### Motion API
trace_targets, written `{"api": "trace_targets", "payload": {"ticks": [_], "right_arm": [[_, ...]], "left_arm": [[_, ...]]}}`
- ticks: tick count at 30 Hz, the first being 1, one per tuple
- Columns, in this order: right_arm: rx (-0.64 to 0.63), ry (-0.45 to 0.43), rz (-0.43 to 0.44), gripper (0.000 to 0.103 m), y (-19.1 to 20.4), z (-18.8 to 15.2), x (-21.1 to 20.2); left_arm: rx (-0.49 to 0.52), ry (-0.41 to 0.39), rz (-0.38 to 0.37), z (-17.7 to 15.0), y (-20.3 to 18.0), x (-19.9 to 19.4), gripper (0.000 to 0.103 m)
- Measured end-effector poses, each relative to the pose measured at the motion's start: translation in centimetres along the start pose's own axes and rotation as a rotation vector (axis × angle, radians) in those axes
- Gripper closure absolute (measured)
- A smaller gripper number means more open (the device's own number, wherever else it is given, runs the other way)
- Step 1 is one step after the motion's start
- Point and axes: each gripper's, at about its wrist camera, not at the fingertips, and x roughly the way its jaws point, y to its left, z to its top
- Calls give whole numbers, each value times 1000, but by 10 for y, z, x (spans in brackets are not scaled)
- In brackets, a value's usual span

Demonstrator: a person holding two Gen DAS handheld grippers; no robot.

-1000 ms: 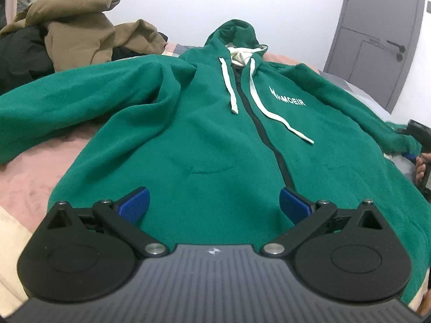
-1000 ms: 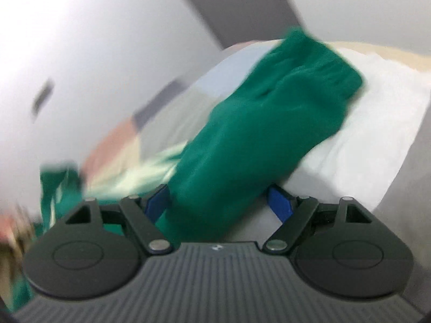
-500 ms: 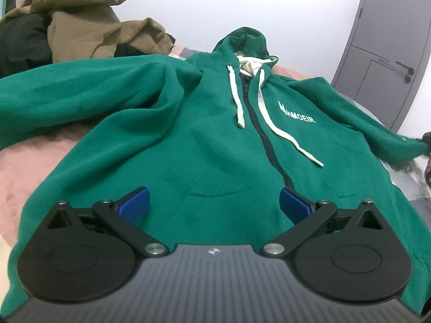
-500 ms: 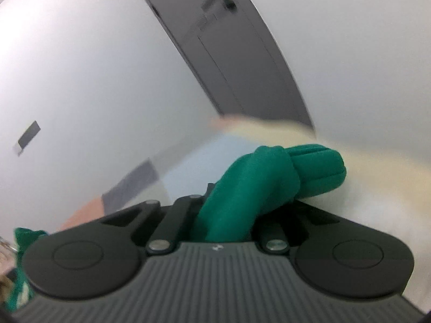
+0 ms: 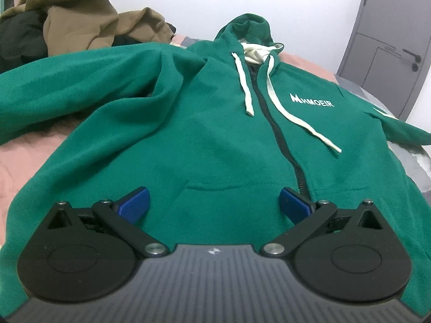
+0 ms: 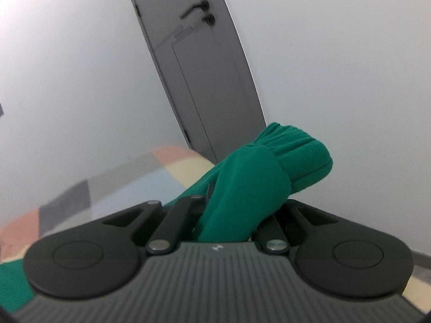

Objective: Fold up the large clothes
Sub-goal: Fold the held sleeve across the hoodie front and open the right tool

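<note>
A green zip hoodie (image 5: 204, 134) with white drawstrings lies face up on the bed, hood at the far end and both sleeves spread out. My left gripper (image 5: 214, 202) hovers open just above its lower front near the pocket, blue pads (image 5: 134, 203) wide apart with nothing between them. In the right wrist view, my right gripper (image 6: 231, 215) is shut on the hoodie's sleeve end (image 6: 250, 185). The bunched green cuff (image 6: 301, 156) sticks out past the hidden fingers, lifted off the bed.
A pile of brown and dark clothes (image 5: 78, 24) sits at the bed's far left. The pink and patchwork bedspread (image 5: 29, 161) shows around the hoodie. A grey door (image 5: 396, 45) stands in the white wall at the right.
My right gripper closed on the sleeve cuff, lifted it and swung toward the door. The left gripper crept forward over the hoodie front, staying open.
</note>
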Motion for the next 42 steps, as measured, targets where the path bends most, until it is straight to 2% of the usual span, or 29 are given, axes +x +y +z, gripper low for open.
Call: {"api": "trace_targets", "payload": {"ticks": [3, 7, 12, 15, 20, 25, 27, 32, 35, 42], "right_arm": [[-28, -36, 12, 95, 11, 4, -3], [-131, -109, 71, 95, 50, 28, -30], [-315, -227, 220, 95, 119, 68, -96], [-416, -310, 318, 95, 163, 84, -150], [-562, -397, 488, 94, 243, 78, -235], [-667, -422, 668, 93, 308, 35, -317], [-713, -407, 703, 93, 329, 11, -342], [-828, -307, 789, 93, 369, -59, -388], [-876, -254, 834, 92, 378, -110, -415], [-933, -36, 867, 92, 374, -216, -426]], "left_arm": [[-5, 1, 9, 1, 0, 1, 0], [-32, 0, 26, 7, 0, 0, 0], [-39, -19, 36, 13, 5, -11, 0], [-38, -41, 36, 16, 9, -24, 0], [-51, -88, 35, 20, 20, -46, 0], [-76, -124, 27, 17, 38, -64, 0], [-101, -128, 15, 17, 46, -69, 0], [-157, -162, -30, 19, 64, -84, 0], [-183, -187, -42, 20, 71, -91, 0], [-217, -213, -86, 20, 84, -96, 0]]}}
